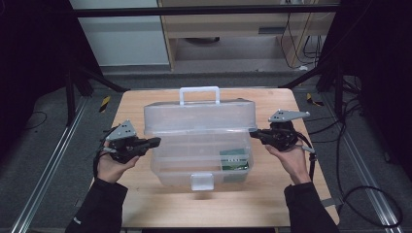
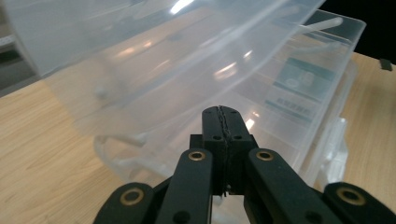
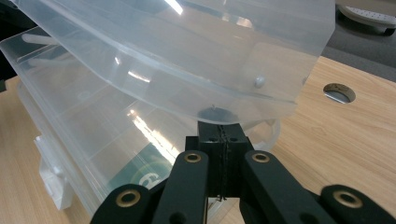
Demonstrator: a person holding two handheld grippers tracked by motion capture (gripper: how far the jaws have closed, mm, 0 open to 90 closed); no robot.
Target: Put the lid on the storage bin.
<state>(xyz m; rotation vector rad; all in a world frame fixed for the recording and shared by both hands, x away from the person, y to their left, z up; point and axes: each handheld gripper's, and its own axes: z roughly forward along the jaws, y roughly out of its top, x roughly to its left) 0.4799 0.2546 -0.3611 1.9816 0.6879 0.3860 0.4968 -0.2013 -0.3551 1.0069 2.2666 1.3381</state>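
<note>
Both tools closed and empty, my left tool [image 1: 154,141] and right tool [image 1: 253,134] flank the clear box [image 1: 201,160], ready to lower its raised lid [image 1: 199,116].

clear plastic storage boxes: one [image 1: 194,150], with a hinged lid standing open
lids: one [image 1: 199,116], clear, raised at the back of the box
carry handles: one [image 1: 199,90], white, on top of the lid
front latches: one [image 1: 201,181], white, at the near wall of the box
green and white packets: one [image 1: 233,159], lying in the box at its right end
grippers: two, the left gripper [image 1: 154,141] and the right gripper [image 1: 252,133], each with its black jaws pressed together
grey three-cornered plates: two, one on each gripper
hands: two, one under each gripper
wooden tables: one [image 1: 160,199]
round holes in the tabletop: one [image 3: 339,93]
</note>
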